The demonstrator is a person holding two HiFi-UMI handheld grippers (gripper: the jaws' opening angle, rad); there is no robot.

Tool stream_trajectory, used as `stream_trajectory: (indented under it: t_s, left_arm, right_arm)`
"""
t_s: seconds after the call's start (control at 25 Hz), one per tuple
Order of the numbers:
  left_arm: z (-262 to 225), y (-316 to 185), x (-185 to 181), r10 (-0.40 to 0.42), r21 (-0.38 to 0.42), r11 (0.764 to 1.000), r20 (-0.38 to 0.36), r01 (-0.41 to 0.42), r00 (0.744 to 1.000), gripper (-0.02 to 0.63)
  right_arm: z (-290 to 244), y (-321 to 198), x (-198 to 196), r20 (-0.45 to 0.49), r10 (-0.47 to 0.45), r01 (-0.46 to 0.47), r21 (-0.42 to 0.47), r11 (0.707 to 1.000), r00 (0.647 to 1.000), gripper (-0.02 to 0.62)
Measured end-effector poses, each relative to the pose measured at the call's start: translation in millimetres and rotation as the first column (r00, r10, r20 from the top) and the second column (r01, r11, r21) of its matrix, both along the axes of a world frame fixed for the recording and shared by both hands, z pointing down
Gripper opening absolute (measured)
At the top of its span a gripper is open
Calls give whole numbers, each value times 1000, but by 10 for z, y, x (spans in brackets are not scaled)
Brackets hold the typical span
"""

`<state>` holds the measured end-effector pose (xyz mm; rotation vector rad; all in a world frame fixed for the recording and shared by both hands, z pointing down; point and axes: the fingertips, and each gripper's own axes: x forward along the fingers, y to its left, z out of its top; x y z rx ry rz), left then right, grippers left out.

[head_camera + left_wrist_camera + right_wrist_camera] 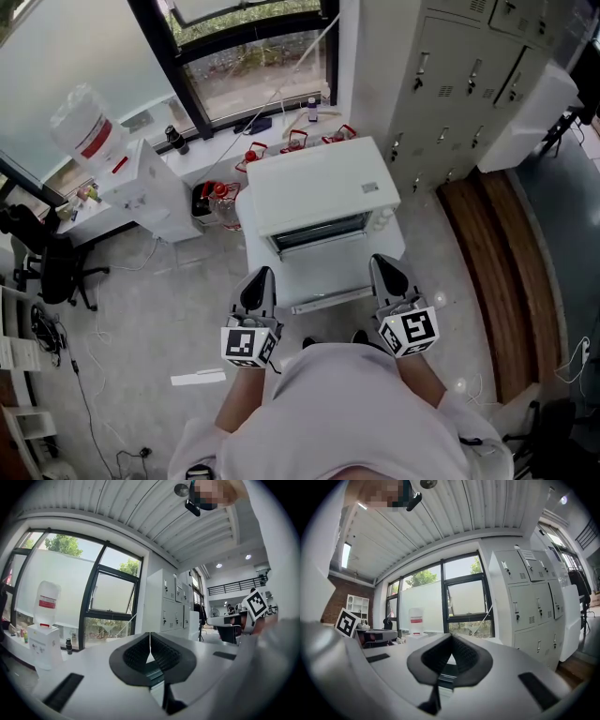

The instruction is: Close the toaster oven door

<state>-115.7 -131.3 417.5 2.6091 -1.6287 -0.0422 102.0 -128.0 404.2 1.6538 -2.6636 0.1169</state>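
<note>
In the head view a white toaster oven point(319, 183) stands on a white stand in front of me. Its door point(330, 274) hangs open, folded down toward me, and the dark opening point(319, 232) shows above it. My left gripper point(258, 279) is at the door's left front corner. My right gripper point(385, 266) is at its right front corner. Both point level toward the oven, each with its jaws meeting at the tips and nothing between them. The left gripper view shows those closed fingertips point(150, 635); the right gripper view shows the same point(451, 637). Whether either touches the door is hidden.
A water dispenser point(131, 183) stands to the left by the window. Grey lockers point(459, 66) line the wall to the right, and a wooden strip point(511, 272) runs along the floor. An office chair point(52, 262) sits at far left. Red-capped bottles point(292, 141) stand behind the oven. A paper point(197, 378) lies on the floor.
</note>
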Motion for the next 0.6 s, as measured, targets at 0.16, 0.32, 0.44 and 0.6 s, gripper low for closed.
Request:
stream_trajectory:
  t_s: [0.16,0.32,0.44,0.6]
  left_arm:
    - [22,51,74,-8,-6,1000,-9,8,1000,20]
    - [40,86,177,-9,-13,1000,-7,9,1000,20]
    - [72,126,209,-14,-22,1000,-2,14,1000,20]
    - [127,154,192,-28,-37,999,-3,28,1000,21]
  right_arm:
    - [38,55,66,3,-14,14,-14,1000,1000,8]
    - [56,90,146,7,-16,16,-22,1000,1000,8]
    - [93,117,177,10,-20,20,-32,999,1000,8]
    - [128,127,169,4,-34,34,-39,999,999,8]
